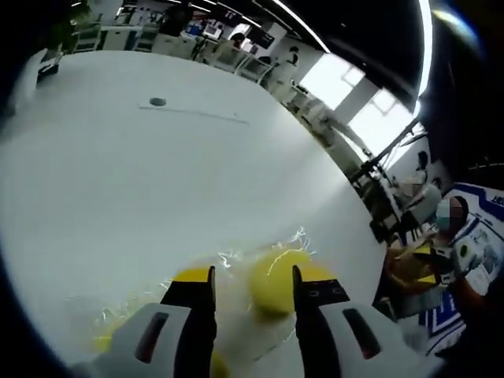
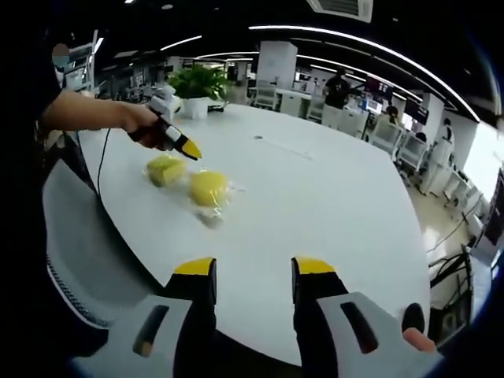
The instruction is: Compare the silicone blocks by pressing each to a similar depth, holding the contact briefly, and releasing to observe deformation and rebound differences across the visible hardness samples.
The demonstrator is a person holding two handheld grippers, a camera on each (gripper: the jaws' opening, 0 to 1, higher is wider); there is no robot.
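Parted jaws of the left tool [image 1: 252,287] hang low in the left gripper view, released, just over a round yellow silicone block [image 1: 276,282] in clear wrap on the white desk [image 1: 173,173]. At upper left of the right gripper view, a squarer block [image 2: 164,169] lies just beside it. The right tool [image 2: 253,277] is released, well apart from both.

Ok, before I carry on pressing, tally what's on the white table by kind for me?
Yellow silicone blocks in clear wrap: 2, the nearer block and the farther block
Potted plant: 1
Small dark round fitting in the tabletop: 1
Total: 4
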